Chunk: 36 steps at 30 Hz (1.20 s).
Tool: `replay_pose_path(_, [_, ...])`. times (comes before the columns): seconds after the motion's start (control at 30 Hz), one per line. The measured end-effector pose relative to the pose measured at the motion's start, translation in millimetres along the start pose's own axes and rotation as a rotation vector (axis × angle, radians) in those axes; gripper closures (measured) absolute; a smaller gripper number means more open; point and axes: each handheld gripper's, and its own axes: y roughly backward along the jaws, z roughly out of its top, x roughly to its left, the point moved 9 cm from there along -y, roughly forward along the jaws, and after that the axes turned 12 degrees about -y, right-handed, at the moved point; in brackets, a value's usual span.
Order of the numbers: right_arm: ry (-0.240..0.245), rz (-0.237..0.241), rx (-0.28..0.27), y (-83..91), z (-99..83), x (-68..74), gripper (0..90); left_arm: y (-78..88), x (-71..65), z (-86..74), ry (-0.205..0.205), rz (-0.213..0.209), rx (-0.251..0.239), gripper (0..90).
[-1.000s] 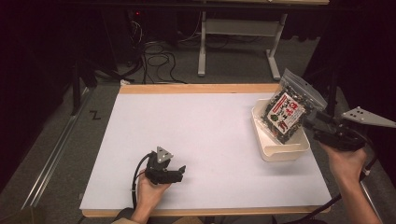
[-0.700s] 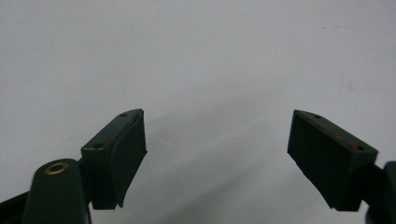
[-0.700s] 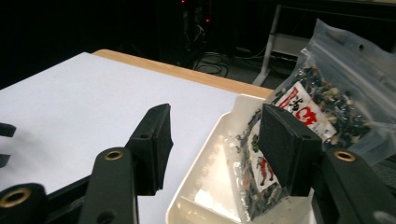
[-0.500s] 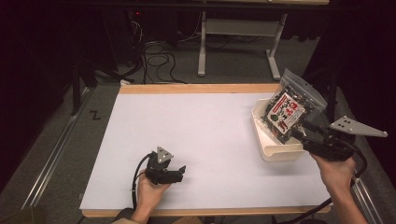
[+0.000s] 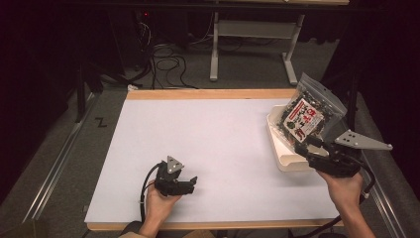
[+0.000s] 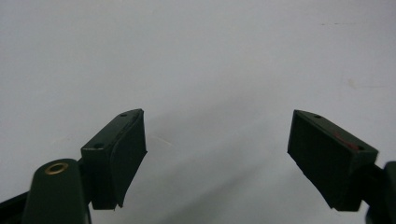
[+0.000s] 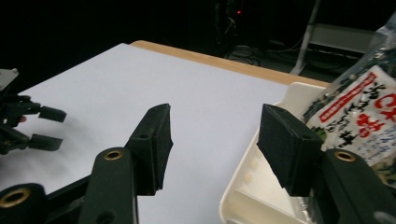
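The counter (image 5: pixel 223 144) presents a smooth matte white sheet edged in pale wood; at its right edge sits a rectangular cream plastic tray (image 5: pixel 282 153) with a glossy clear packet (image 5: pixel 311 113) of dark contents, red-and-white label, leaning upright in it. The left hand-held gripper (image 6: pixel 215 154), near the front edge, rests with flat black jaws wide apart, holding nothing. The right hand-held gripper (image 7: pixel 212 154) hovers at the tray's near rim, its blocky foam-faced jaws likewise spread and empty.

One table (image 5: pixel 223 134) carries one white tray (image 5: pixel 283 153). One clear snack bag (image 5: pixel 309 111) stands in that tray. Two claws are present: the left claw (image 5: pixel 190 183) and the right claw (image 5: pixel 307 148).
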Motion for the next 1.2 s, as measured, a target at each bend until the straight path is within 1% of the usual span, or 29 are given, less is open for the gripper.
replay_pose_path(0.17, [0.008, 0.023, 0.01, -4.0, -5.5, 7.6, 44.9, 0.8, 0.0, 0.4, 0.001, 0.001, -0.005, 20.0])
replay_pose_path(0.4, [0.004, 0.048, 0.034, -12.9, -14.2, 15.6, 44.4, 0.9, 0.0, 0.2, 0.001, 0.001, -0.004, 20.0])
replay_pose_path(0.6, [0.023, 0.083, 0.055, -22.2, -21.7, 23.7, 44.4, 0.2, -0.6, 0.0, -0.001, -0.001, -0.003, 19.9])
replay_pose_path(0.63, [0.028, 0.085, 0.057, -23.5, -22.6, 24.9, 44.4, 0.2, -0.6, 0.0, -0.001, -0.001, -0.003, 19.9])
replay_pose_path(0.9, [0.02, 0.11, 0.073, -33.2, -29.2, 33.7, 44.4, 0.7, -0.2, 0.0, -0.001, -0.002, -0.003, 19.9])
replay_pose_path(1.2, [0.03, 0.12, 0.097, -45.7, -38.3, 40.4, 44.6, 1.1, 0.2, -0.4, 0.001, 0.0, -0.004, 20.0])
